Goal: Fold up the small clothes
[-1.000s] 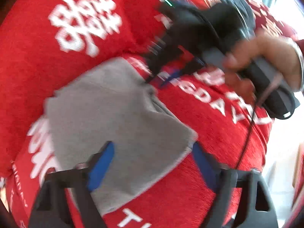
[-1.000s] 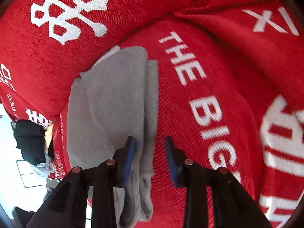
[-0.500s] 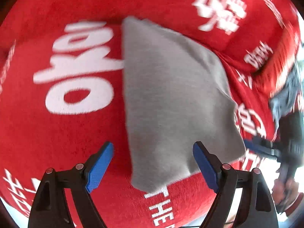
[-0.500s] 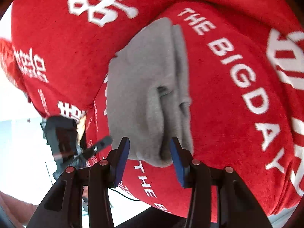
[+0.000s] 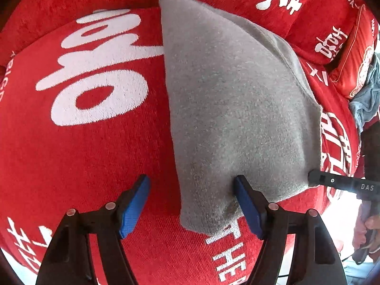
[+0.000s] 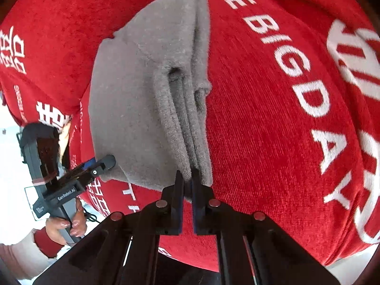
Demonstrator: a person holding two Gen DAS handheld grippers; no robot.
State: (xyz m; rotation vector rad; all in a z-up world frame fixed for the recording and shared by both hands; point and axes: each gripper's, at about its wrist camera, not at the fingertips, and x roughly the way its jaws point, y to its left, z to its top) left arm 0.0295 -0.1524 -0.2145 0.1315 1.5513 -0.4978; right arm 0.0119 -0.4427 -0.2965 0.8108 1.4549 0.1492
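Where the right claw (image 6: 187, 178) pinches the grey garment (image 6: 142, 90), layers hide its edge.

one grey folded garment (image 5: 237, 109); two grippers (image 5: 192, 204) (image 6: 187, 185), one red blanket (image 5: 83, 154)

Both wrist cameras look steeply down, very close, at the grey folded garment (image 5: 232, 109) on the red printed cover (image 5: 90, 166). The left view faces its flat top from one near corner; the right view faces its layered edge (image 6: 190, 123). Each sees the other gripper.

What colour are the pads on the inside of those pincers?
Blue, on black fingers; clearest in the left wrist view.
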